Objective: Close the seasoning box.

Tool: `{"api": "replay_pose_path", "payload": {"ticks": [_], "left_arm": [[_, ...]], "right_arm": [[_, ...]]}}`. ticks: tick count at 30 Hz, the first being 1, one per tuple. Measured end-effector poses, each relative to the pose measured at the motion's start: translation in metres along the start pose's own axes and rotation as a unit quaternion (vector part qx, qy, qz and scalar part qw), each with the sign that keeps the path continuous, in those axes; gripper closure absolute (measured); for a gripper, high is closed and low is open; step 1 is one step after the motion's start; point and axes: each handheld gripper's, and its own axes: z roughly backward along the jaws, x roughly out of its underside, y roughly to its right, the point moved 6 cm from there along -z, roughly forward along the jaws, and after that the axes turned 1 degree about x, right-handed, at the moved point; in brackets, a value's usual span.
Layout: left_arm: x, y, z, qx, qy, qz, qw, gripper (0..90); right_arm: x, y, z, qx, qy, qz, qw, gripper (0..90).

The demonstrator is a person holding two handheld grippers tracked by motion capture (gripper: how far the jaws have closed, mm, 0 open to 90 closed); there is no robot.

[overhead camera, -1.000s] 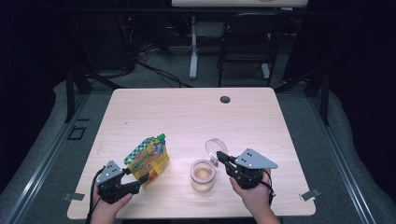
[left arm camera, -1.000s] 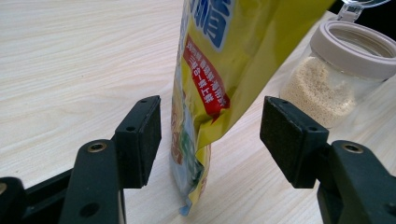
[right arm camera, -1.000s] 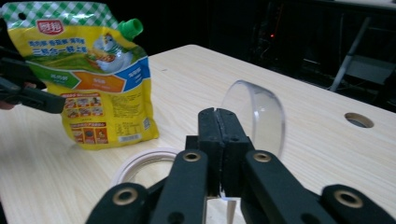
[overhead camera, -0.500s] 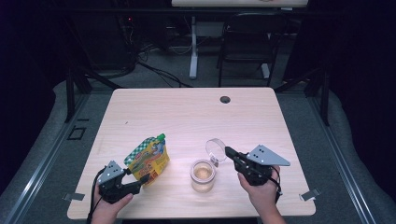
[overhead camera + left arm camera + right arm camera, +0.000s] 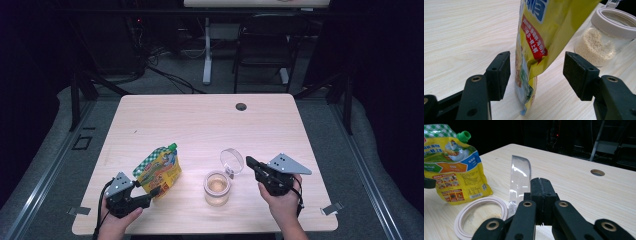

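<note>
A yellow pouch (image 5: 159,170) with a green cap stands near the table's front left. My left gripper (image 5: 154,194) is open around its lower corner; in the left gripper view the pads (image 5: 499,72) flank the pouch (image 5: 536,37) with a gap on each side. A glass jar (image 5: 217,187) of beige granules stands beside it, its clear lid (image 5: 231,161) tipped up on edge. My right gripper (image 5: 248,161) is shut with nothing in it, just right of the lid. In the right gripper view the closed jaws (image 5: 540,182) sit beside the lid (image 5: 520,180) and the jar's pale rim (image 5: 461,220).
The light wooden table (image 5: 200,120) has a round cable hole (image 5: 241,106) at its far edge. A dark chair (image 5: 260,50) and desk legs stand behind the table. Grey floor borders both sides.
My right gripper has slid to the right, away from the jar and its upright lid. The left gripper and pouch have stayed put.
</note>
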Motion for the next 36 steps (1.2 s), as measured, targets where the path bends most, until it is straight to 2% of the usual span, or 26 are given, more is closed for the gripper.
{"api": "replay_pose_path", "payload": {"ticks": [36], "left_arm": [[0.000, 0.000, -0.001, -0.002, -0.001, -0.002, 1.0000, 39.5]], "right_arm": [[0.015, 0.002, -0.013, 0.001, -0.029, 0.001, 0.9996, 90.0]]}}
